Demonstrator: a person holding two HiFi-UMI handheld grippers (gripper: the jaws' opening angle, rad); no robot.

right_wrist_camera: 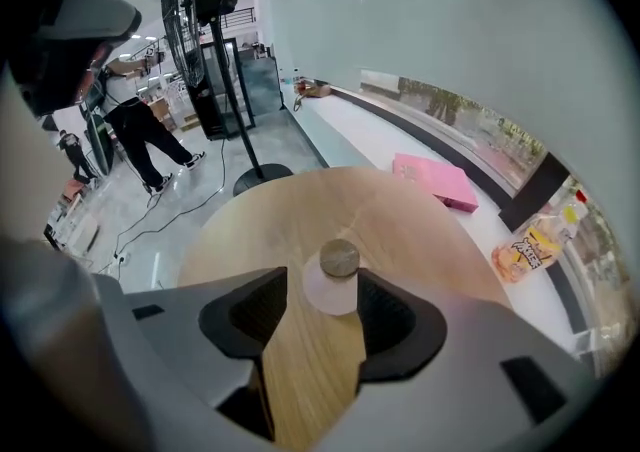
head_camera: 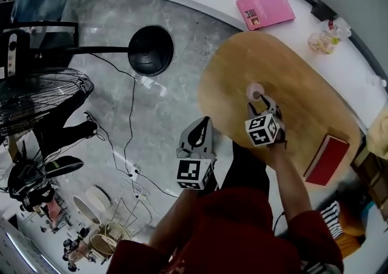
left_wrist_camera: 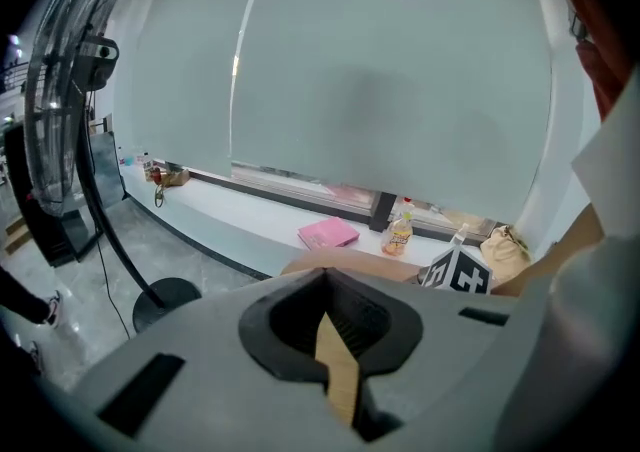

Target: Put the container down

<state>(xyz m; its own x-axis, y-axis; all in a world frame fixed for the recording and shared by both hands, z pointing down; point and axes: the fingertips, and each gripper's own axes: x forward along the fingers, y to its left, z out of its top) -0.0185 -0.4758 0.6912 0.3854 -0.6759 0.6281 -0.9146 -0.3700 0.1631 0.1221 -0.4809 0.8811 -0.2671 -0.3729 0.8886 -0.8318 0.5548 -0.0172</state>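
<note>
A small white container with a metal lid (head_camera: 254, 91) (right_wrist_camera: 333, 285) stands upright on the oval wooden table (head_camera: 303, 103) (right_wrist_camera: 300, 210). My right gripper (head_camera: 262, 106) (right_wrist_camera: 325, 278) points steeply down around it, open. The container sits between the two black pads, close against the right one, with a gap to the left one. My left gripper (head_camera: 202, 126) (left_wrist_camera: 325, 315) hangs beyond the table's left edge over the floor. It is shut with nothing in it; only a thin sliver of table shows between its pads.
A red book (head_camera: 327, 159) lies on the table's near right edge. On the white sill behind are a pink book (head_camera: 265, 8) (right_wrist_camera: 435, 180) and a snack bag (head_camera: 324, 39) (right_wrist_camera: 525, 248). A standing fan (head_camera: 36, 97) with a round black base (head_camera: 150, 50) and floor cables (head_camera: 130, 163) are at the left.
</note>
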